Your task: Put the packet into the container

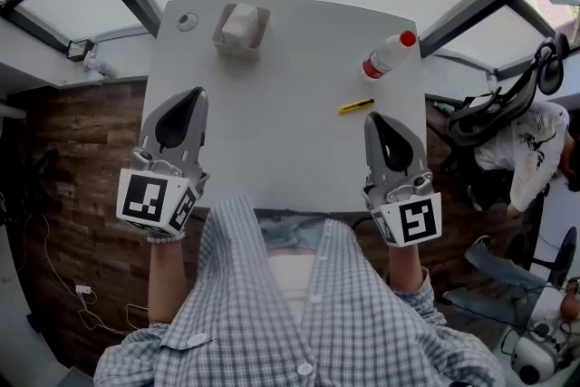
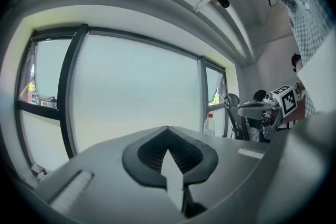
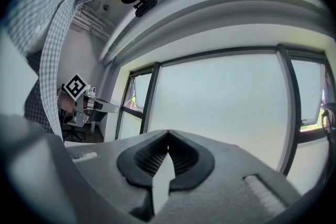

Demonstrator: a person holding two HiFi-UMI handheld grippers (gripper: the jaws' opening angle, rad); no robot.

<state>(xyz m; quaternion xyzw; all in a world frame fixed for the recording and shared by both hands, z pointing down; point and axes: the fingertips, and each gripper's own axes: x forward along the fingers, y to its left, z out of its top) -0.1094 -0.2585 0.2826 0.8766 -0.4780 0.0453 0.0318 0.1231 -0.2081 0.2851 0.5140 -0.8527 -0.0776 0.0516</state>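
Note:
A white packet (image 1: 239, 20) lies inside a small grey container (image 1: 257, 38) at the far side of the pale table (image 1: 281, 104). Both grippers rest at the table's near edge, far from the container, their tips toward it. My left gripper (image 1: 193, 93) is shut with nothing between its jaws, and the left gripper view shows its pads (image 2: 157, 150) meeting at the tip. My right gripper (image 1: 376, 119) is likewise shut and empty, its pads (image 3: 178, 157) together. Each gripper view looks up toward the windows, and neither shows the container.
A clear bottle with a red cap (image 1: 388, 54) lies at the far right of the table, with a yellow cutter (image 1: 355, 106) just in front of it. A round grommet (image 1: 187, 21) sits at the far left corner. An office chair (image 1: 494, 109) stands to the right.

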